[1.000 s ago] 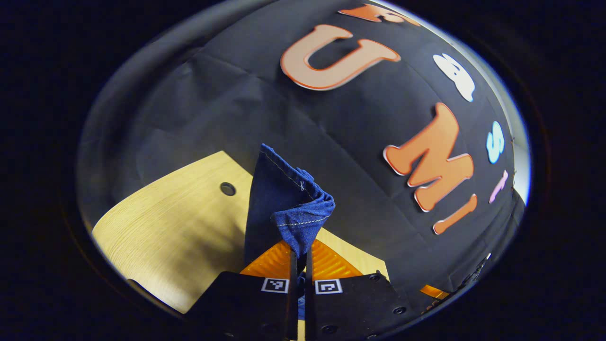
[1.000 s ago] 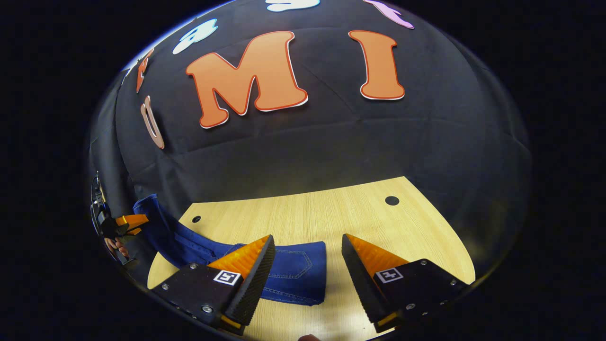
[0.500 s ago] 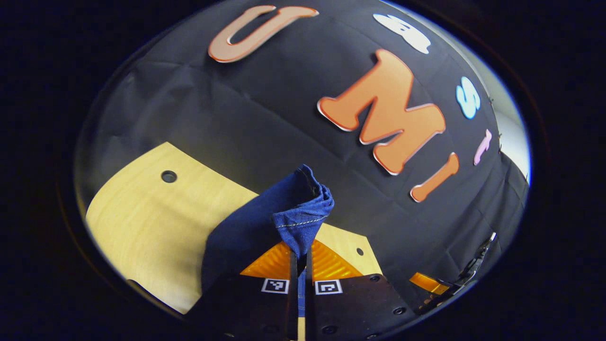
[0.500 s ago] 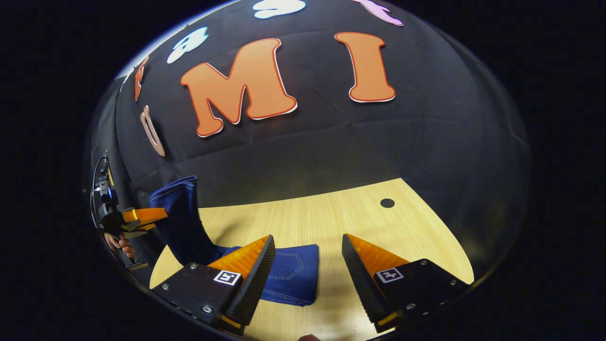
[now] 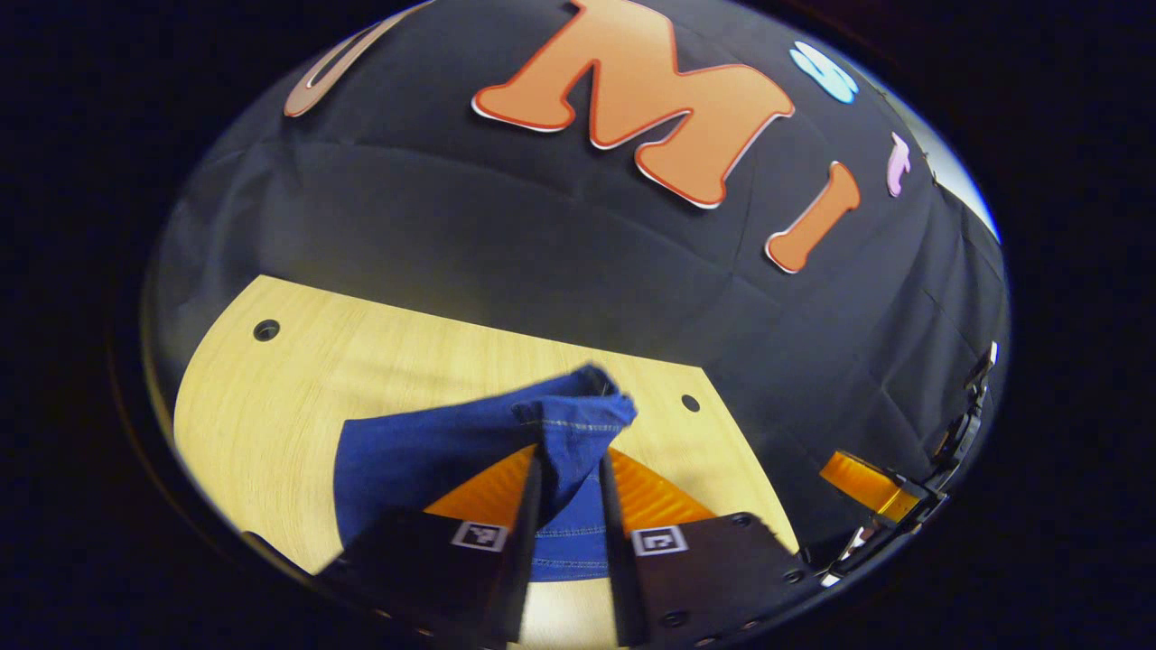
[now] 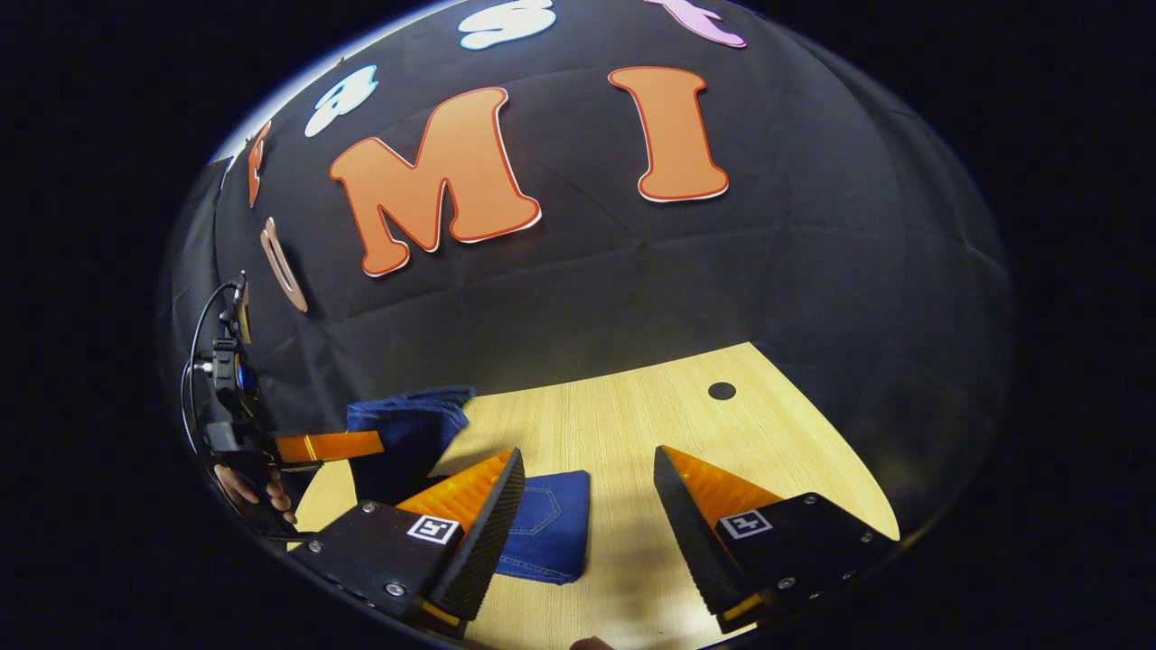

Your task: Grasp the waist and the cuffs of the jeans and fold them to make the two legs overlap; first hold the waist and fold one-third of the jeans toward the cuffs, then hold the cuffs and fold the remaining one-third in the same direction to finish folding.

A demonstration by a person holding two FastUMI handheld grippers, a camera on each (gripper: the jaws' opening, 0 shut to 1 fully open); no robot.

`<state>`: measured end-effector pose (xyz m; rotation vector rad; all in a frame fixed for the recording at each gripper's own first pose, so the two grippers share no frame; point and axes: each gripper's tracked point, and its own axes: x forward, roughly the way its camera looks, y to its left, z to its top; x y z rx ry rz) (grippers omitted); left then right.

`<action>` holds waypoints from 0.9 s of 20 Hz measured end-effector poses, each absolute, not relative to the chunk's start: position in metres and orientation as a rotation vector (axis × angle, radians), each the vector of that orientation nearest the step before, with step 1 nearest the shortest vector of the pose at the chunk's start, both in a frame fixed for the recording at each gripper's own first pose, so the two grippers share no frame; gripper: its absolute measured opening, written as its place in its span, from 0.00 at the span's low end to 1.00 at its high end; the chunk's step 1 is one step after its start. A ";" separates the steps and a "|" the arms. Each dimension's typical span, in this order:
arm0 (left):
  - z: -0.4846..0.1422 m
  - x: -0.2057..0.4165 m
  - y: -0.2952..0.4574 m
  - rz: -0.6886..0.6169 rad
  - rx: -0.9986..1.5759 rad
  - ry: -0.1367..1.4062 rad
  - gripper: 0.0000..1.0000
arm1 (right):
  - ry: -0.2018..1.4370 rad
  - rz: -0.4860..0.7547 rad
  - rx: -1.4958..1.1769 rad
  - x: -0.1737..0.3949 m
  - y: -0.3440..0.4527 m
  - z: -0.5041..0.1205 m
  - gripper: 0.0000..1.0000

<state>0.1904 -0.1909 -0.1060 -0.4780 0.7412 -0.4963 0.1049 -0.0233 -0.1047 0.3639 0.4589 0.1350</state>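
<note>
The blue jeans (image 5: pixel 424 460) lie partly folded on the wooden table (image 5: pixel 361 343). Their cuff end (image 5: pixel 578 420) bunches up between the fingers of my left gripper (image 5: pixel 567 469), which is shut on it, low over the cloth. In the right gripper view, the left gripper (image 6: pixel 361 444) holds the raised cuff end (image 6: pixel 411 420) above the folded jeans (image 6: pixel 546 524). My right gripper (image 6: pixel 587 451) stands open above the table with nothing between its fingers, the folded jeans just behind its left finger. It also appears as the right gripper (image 5: pixel 867 478) in the left gripper view, at the right edge.
The light wooden table (image 6: pixel 632 406) has small round holes (image 6: pixel 721 391) near its back corners, another hole (image 5: pixel 265 329) at the far left. Black cloth walls close the booth behind the table. A hand (image 6: pixel 253 492) grips the left gripper's handle.
My left gripper has carried the cuff end down and across toward the folded part, so the lifted leg now lies lower. Its fingers stand slightly wider. The right gripper has barely moved.
</note>
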 end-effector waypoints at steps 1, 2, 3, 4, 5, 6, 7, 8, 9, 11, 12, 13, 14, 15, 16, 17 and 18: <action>-0.104 0.191 -0.191 -0.505 -0.480 0.724 0.36 | 0.452 0.134 0.361 0.105 -0.025 -0.103 0.90; -0.099 0.190 -0.187 -0.507 -0.475 0.703 0.47 | 0.444 0.130 0.359 0.106 -0.027 -0.102 0.90; -0.094 0.191 -0.182 -0.505 -0.464 0.678 0.57 | 0.435 0.128 0.357 0.107 -0.027 -0.100 0.90; -0.090 0.192 -0.175 -0.501 -0.448 0.653 0.72 | 0.425 0.124 0.353 0.107 -0.029 -0.097 0.90; -0.084 0.190 -0.170 -0.499 -0.431 0.632 0.69 | 0.416 0.122 0.345 0.108 -0.030 -0.095 0.91; -0.077 0.188 -0.166 -0.495 -0.414 0.607 0.81 | 0.405 0.119 0.332 0.108 -0.030 -0.092 0.92; -0.067 0.187 -0.161 -0.491 -0.398 0.583 0.83 | 0.392 0.116 0.319 0.109 -0.030 -0.089 0.94; -0.058 0.186 -0.156 -0.485 -0.382 0.555 0.88 | 0.375 0.113 0.301 0.109 -0.030 -0.084 0.95; -0.049 0.184 -0.154 -0.479 -0.366 0.525 0.88 | 0.352 0.110 0.284 0.109 -0.029 -0.077 0.97; -0.028 0.181 -0.141 -0.454 -0.328 0.445 0.96 | 0.283 0.102 0.239 0.109 -0.028 -0.060 0.98; -0.017 0.180 -0.133 -0.433 -0.307 0.399 0.96 | 0.246 0.102 0.212 0.111 -0.027 -0.051 0.98; -0.005 0.180 -0.127 -0.415 -0.288 0.358 0.96 | 0.212 0.104 0.187 0.108 -0.025 -0.042 0.97; 0.007 0.179 -0.120 -0.393 -0.274 0.319 0.96 | 0.179 0.105 0.167 0.107 -0.023 -0.033 0.97; 0.018 0.177 -0.114 -0.381 -0.263 0.287 0.96 | 0.156 0.111 0.150 0.104 -0.020 -0.026 0.97; 0.027 0.172 -0.108 -0.367 -0.258 0.256 0.96 | 0.135 0.114 0.135 0.101 -0.018 -0.020 0.97; 0.035 0.168 -0.103 -0.353 -0.250 0.226 0.96 | 0.115 0.115 0.121 0.099 -0.017 -0.014 0.97; 0.043 0.163 -0.096 -0.333 -0.237 0.191 0.96 | 0.096 0.115 0.109 0.096 -0.017 -0.009 0.96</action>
